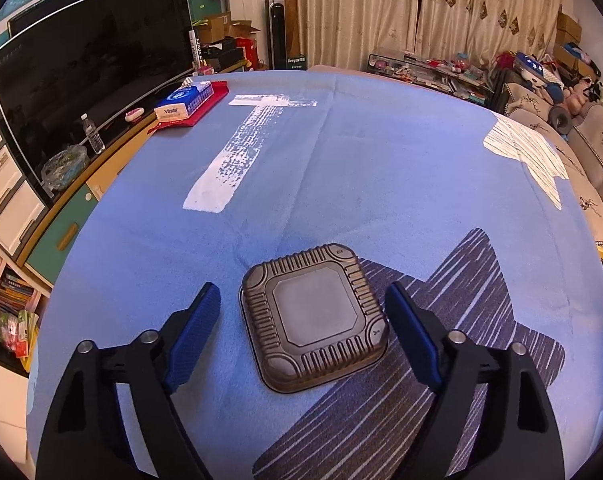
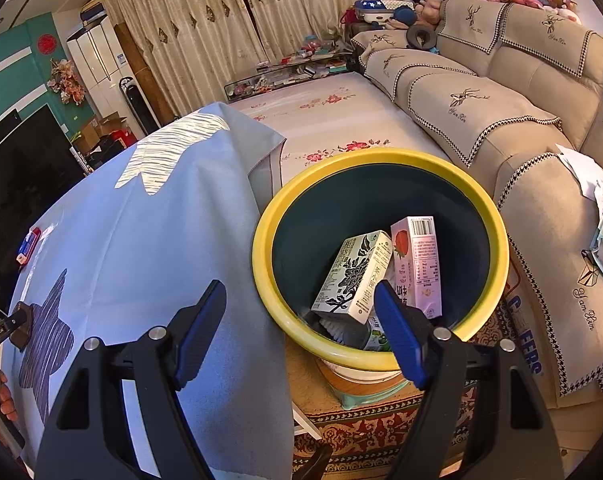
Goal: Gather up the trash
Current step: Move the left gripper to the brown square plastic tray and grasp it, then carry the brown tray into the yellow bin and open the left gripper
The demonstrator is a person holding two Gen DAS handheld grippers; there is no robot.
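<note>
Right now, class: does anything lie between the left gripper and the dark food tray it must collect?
Nothing visible does. The tray sits upside down on the blue cloth, between the open fingers of the left gripper, neither touching it.

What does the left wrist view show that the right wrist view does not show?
Only the left wrist view shows the dark food tray lying between the open left gripper, its pads apart from it, and the tissue pack. Only the right wrist view shows the yellow-rimmed bin with cartons inside, the sofa and the open, empty right gripper. Both show the blue tablecloth.
</note>
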